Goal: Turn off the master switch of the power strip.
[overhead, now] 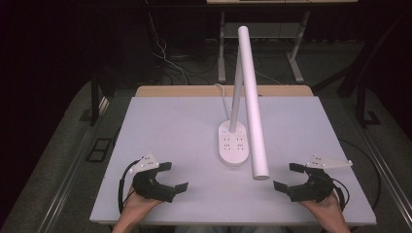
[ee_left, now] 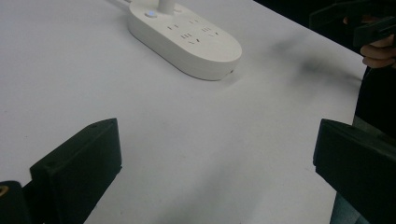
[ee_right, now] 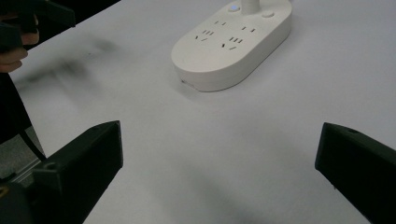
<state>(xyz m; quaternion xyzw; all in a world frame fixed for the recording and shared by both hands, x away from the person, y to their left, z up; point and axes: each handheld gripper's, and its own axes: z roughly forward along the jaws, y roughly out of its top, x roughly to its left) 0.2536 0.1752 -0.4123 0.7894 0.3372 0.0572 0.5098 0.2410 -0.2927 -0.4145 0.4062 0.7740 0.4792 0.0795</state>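
Observation:
A white desk lamp stands mid-table on an oval base (overhead: 232,144) that carries power sockets and buttons. Its long white tube head (overhead: 252,102) slants forward and down over the base's right side. The base (ee_left: 186,38) lies ahead in the left gripper view, and the same base (ee_right: 232,43) ahead in the right gripper view. My left gripper (overhead: 173,176) rests near the front left of the table, open, nothing between its jaws. My right gripper (overhead: 287,176) rests near the front right, open too and holding nothing. Both point inward toward the lamp.
The white table top (overhead: 170,126) has a wooden strip along its far edge. The lamp's white cable (overhead: 222,93) runs off the back. Beyond stand desk legs (overhead: 221,48) and loose cables on a dark floor.

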